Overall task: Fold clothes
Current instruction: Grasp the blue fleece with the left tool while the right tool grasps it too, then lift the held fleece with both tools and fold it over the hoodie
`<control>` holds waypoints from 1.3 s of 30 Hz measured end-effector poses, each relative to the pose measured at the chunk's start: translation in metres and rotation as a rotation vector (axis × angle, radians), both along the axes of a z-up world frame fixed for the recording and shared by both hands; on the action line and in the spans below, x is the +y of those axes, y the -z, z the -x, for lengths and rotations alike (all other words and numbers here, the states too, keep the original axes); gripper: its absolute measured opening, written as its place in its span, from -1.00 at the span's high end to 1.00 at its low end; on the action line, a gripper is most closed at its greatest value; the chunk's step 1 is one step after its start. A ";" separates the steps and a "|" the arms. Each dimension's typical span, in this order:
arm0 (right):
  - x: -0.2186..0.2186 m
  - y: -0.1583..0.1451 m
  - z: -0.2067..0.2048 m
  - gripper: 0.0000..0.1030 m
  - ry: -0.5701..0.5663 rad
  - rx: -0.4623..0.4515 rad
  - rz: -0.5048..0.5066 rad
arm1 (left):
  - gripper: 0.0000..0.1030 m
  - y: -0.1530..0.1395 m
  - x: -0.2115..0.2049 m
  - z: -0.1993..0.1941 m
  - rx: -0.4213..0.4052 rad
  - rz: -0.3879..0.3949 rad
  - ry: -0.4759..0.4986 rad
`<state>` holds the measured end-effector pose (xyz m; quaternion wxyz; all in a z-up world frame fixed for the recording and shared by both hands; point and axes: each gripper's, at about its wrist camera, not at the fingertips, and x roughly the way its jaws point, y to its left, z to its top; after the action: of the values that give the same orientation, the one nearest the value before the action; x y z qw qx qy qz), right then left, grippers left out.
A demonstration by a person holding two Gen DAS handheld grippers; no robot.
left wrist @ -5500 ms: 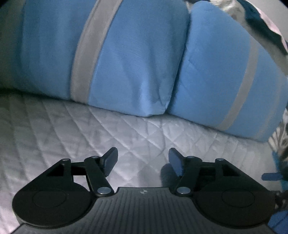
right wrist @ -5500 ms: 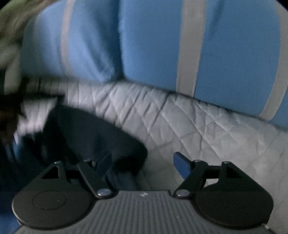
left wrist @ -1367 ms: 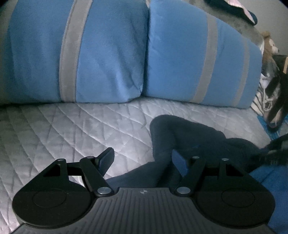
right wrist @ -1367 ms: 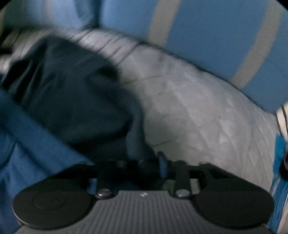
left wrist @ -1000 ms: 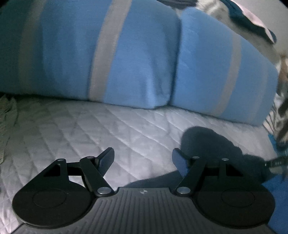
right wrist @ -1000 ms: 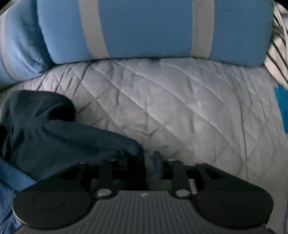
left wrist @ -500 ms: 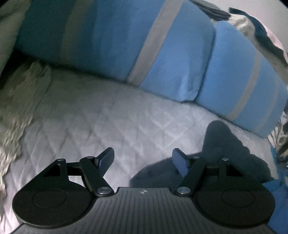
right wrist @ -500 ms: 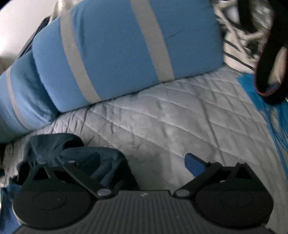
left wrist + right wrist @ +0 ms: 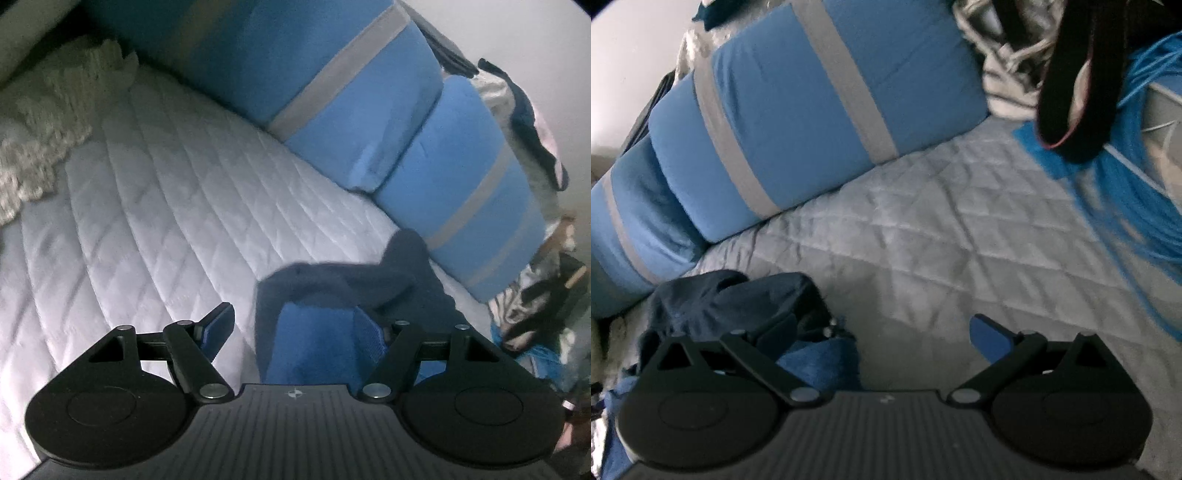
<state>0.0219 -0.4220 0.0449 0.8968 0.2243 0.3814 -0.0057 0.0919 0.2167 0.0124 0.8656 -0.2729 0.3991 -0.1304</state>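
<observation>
Now navy garment bunched between spread left gripper fingers, beside right gripper's spread fingers

Left gripper: jaws spread wide, nothing clamped between them. Right gripper: jaws likewise wide apart, empty. Both views tilted.

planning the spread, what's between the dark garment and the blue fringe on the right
Only bare quilted cover: the right wrist view shows nothing lying between the dark garment and the blue fringe.
</observation>
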 end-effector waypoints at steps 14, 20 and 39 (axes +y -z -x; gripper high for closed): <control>-0.019 0.024 0.010 -0.98 -0.053 0.012 -0.290 | 0.19 0.023 -0.003 0.011 0.032 0.110 0.008; -0.019 0.035 0.008 -0.73 -0.074 0.041 -0.413 | 0.22 0.026 -0.001 0.010 0.045 0.160 -0.010; 0.004 -0.001 0.027 0.84 -0.169 -0.149 -0.268 | 0.65 -0.029 -0.013 0.029 -0.175 0.057 -0.040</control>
<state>-0.0047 -0.4177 0.0456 0.8819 0.3087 0.3289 0.1370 0.0625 0.2036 0.0416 0.8914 -0.2929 0.3126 -0.1480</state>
